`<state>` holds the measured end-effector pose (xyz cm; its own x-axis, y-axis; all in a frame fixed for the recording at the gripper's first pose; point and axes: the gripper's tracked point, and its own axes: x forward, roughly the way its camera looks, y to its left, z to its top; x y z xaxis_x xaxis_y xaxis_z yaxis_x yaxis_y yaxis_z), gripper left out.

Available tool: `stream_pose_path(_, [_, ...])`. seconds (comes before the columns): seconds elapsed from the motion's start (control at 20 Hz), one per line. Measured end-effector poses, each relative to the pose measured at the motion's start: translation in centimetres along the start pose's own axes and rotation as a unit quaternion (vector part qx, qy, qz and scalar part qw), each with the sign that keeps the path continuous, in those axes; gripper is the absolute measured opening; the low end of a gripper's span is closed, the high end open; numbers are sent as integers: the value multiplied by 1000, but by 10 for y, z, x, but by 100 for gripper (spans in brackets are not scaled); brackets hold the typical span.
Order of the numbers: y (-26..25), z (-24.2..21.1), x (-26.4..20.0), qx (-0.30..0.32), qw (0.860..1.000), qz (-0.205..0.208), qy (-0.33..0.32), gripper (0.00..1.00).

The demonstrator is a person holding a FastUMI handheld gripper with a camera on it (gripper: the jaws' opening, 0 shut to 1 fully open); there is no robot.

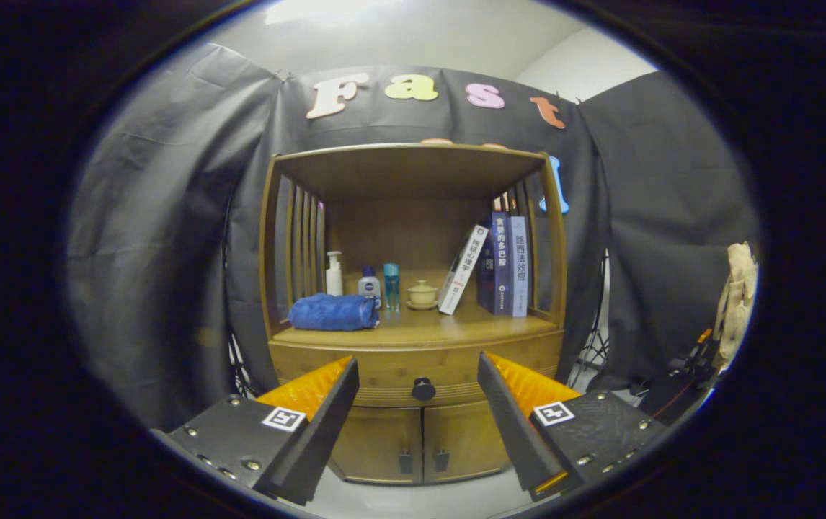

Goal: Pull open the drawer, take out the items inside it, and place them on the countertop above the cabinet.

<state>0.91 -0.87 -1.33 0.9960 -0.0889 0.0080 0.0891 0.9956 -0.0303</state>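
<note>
Drawer [416,371]: you see it closed, its front flush with the wooden cabinet [413,317], straight ahead of your fingers and beyond them.
Knob [424,389]: a dark round knob sits at the middle of the drawer front, in line with the gap between your fingers, not touched.
Gripper [419,375]: your fingers are spread wide and hold nothing.
Countertop [449,328]: the wooden surface just above the drawer, under the open shelf.
On the countertop, your left: a rolled blue towel [333,312], with a white pump bottle [334,274], a small dark-capped bottle [369,283] and a teal bottle [391,285] behind it.
On the countertop, middle: a small lidded cup [422,294] on a saucer.
On the countertop, your right: one white book [463,269] leans against upright blue books [505,264].
Lower doors [420,443]: two closed doors sit below the drawer.
</note>
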Motion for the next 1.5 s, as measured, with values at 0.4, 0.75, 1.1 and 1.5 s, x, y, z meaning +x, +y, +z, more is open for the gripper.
stream_pose_path(0.4, [-2, -8, 5, -11, 1000, -1, 10, 99])
stream_pose_path(0.75, [-12, -2, 12, -17, 1000, -12, -8, 99])
stream_pose_path(1.1, [-18, -8, 27, -22, 1000, -16, -14, 99])
stream_pose_path(1.5, [-17, -34, 79, -10, 1000, 2, -5, 99])
